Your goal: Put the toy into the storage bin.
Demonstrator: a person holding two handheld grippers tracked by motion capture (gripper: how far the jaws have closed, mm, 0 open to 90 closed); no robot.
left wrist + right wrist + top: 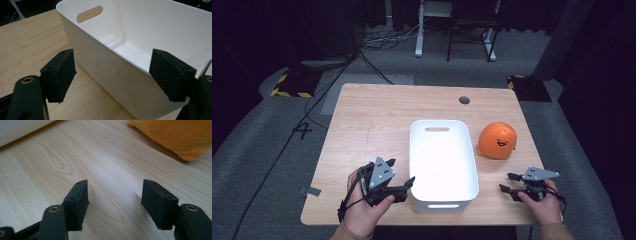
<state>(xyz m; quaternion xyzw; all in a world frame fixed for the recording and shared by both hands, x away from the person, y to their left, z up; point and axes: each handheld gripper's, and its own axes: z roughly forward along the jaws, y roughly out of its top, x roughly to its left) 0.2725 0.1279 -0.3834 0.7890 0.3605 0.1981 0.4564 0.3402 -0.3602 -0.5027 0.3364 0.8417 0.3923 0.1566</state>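
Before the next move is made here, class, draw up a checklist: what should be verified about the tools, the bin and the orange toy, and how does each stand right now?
1. Left tool open, nothing gripped: ok. Its jaws straddle the bin's near corner wall without pressing it.
2. Right tool open and empty: ok. Bare table lies between its jaws.
3. Bin upright and empty: ok.
4. Toy within reach of the right tool: ok, probably. It sits just beyond that tool, right of the bin, apart from both.
5. Path from toy to bin free of things: ok.
6. Toy soft enough to pinch: cannot tell, though it looks plush.
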